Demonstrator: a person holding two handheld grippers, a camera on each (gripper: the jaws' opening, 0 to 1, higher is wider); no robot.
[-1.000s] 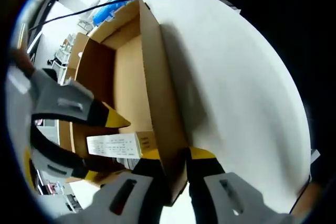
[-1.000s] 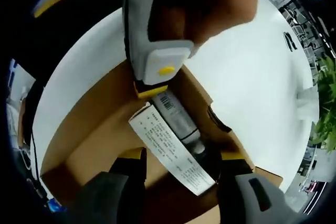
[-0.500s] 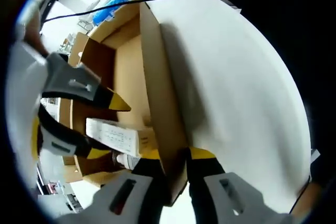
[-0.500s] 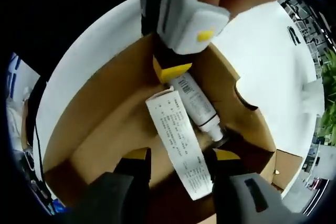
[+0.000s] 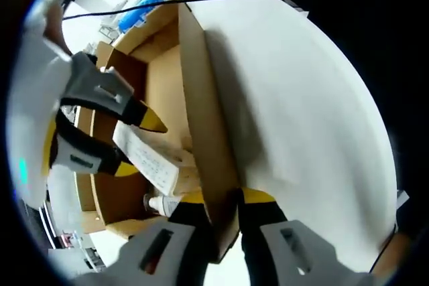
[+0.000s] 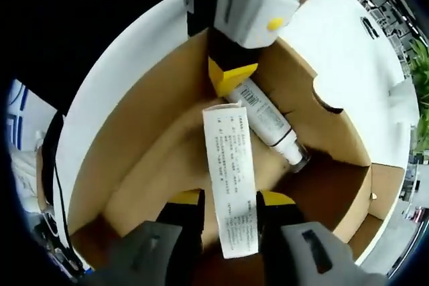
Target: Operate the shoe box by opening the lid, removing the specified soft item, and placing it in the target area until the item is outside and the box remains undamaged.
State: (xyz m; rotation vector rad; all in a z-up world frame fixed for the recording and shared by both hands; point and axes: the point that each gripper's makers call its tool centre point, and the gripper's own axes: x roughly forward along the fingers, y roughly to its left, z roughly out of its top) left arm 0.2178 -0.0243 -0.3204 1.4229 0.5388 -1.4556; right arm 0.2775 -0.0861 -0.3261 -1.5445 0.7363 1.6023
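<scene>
Already the shoe box [image 5: 167, 92] stands open on the white table [image 5: 301, 118], and the work is inside it. Starting at the left, the left gripper [image 5: 221, 209] has its jaws drawn narrow on the box's long side wall [image 5: 204, 132], one yellow tip inside and one outside, pinning the box in place. Its yellow tip also shows in the right gripper view, at the far wall.

Moving right, the right gripper [image 6: 230, 200] has its jaws closed on a white printed leaflet [image 6: 230, 179], held near its lower end, the sheet standing up off the box floor. Just beside the leaflet, on the floor against the wall the left gripper holds, lies a white tube [image 6: 268, 122] with a dark cap, touching nothing but cardboard.

My read is that the leaflet is the soft item being taken out. To do this well, lift straight up and clear the wall rim before swinging outward, so the paper does not snag or crease. Keep the left hold firm but light, so the cardboard is not crushed, and leave the tube undisturbed.
</scene>
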